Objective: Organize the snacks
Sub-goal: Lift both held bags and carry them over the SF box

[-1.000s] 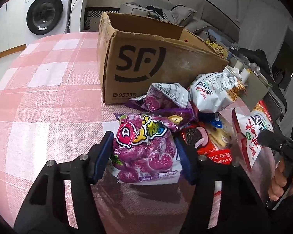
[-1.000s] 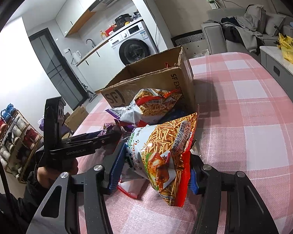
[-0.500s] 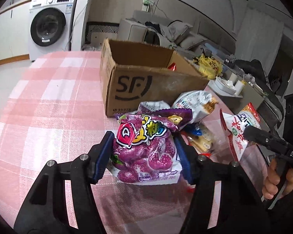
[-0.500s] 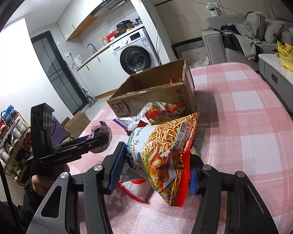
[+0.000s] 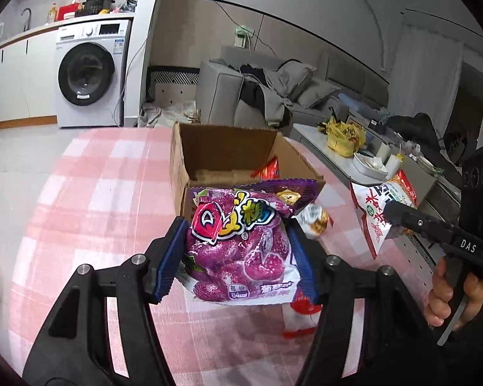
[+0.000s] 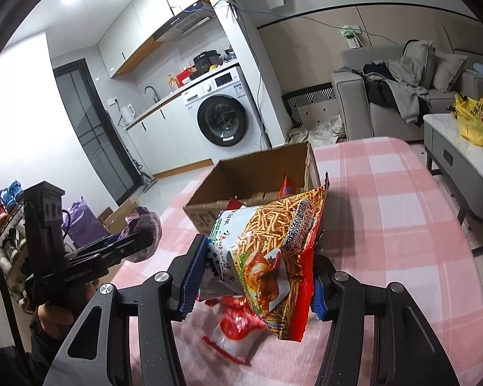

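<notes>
My left gripper (image 5: 236, 260) is shut on a purple gummy candy bag (image 5: 241, 241) and holds it high above the table, in front of the open cardboard box (image 5: 180, 173). My right gripper (image 6: 256, 276) is shut on an orange-and-white bag of noodle sticks (image 6: 273, 251), also lifted, just short of the box (image 6: 257, 177). The noodle bag also shows at the right of the left wrist view (image 5: 376, 212). A red packet (image 6: 286, 188) lies inside the box. The left gripper with the purple bag (image 6: 145, 234) shows at the left of the right wrist view.
Snack packets remain on the pink checked tablecloth (image 5: 96, 199): a red-and-white one (image 6: 235, 331) below my right gripper and a silver one (image 5: 315, 222) by the box. A washing machine (image 5: 87, 77), sofa (image 6: 402, 96) and coffee table (image 6: 460, 148) stand beyond.
Both grippers have risen with their bags and moved toward the box. The view now looks down into the box, and the snack pile has dropped below.
</notes>
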